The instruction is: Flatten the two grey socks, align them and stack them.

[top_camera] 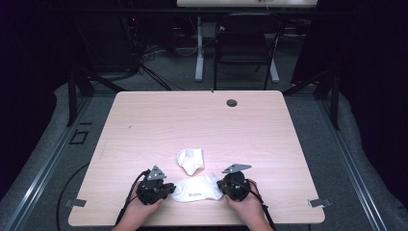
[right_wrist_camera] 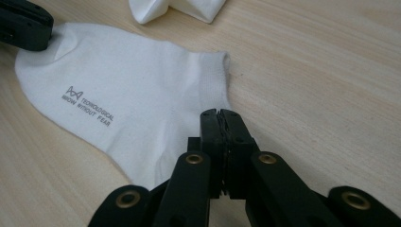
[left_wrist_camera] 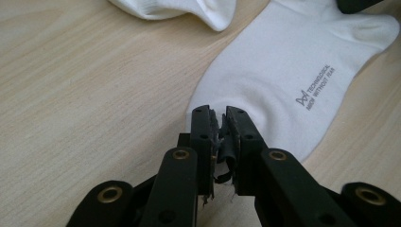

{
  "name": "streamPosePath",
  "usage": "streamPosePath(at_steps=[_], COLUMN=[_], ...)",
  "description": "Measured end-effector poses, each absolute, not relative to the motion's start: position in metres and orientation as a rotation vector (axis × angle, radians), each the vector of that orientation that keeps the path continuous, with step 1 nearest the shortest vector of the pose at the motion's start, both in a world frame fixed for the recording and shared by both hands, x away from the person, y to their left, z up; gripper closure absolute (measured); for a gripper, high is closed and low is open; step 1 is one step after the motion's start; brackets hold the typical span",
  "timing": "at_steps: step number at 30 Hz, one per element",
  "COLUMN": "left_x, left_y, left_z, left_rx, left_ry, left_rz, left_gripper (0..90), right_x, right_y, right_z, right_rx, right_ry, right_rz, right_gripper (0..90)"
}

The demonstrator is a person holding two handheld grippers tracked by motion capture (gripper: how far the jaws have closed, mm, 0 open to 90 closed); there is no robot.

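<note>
Near edge of the wooden table [top_camera: 144, 125]: a white ankle sock [top_camera: 197, 188] laid flat, stretched left to right between both tools. Plain, smooth knit, grey printed logo with small lettering on its side, ribbed cuff toward the right end, rounded toe toward the left.

Left gripper [top_camera: 166, 188] pinched narrow over the sock's toe end, jaws closed with fabric caught between them in the left gripper view [left_wrist_camera: 221, 124]. Right gripper [top_camera: 222, 185] likewise clamped tight on the sock [right_wrist_camera: 127, 90] near the cuff edge, jaws pressed together [right_wrist_camera: 221, 118]. A hand [top_camera: 139, 211] behind each tool, at the table's near edge.

Just beyond, toward the middle: a second white sock [top_camera: 190, 160], crumpled and folded on itself, close to the flat one but apart. Far side: a dark round grommet [top_camera: 232, 102] in the tabletop.
</note>
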State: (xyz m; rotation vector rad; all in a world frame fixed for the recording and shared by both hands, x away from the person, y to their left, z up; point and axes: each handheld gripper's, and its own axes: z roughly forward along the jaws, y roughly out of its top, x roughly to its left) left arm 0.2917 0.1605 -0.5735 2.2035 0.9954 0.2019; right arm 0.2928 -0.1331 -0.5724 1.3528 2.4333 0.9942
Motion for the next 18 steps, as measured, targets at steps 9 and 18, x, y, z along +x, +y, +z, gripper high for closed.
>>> streamPosePath(at_steps=[9,18], left_x=[0.291,0.286], left_y=[0.168,0.169], left_z=[-0.572,-0.571], left_rx=[2.199,2.211], left_ry=[1.043,1.044], left_rz=[0.201,0.201], left_gripper=[82.4,82.2], right_x=[0.282,0.277], right_y=[-0.128,-0.125], right_z=[-0.571,-0.571], right_rx=[1.337,1.337], right_ry=[2.479,2.493], right_rz=[0.993,0.991], right_gripper=[89.7,89.6])
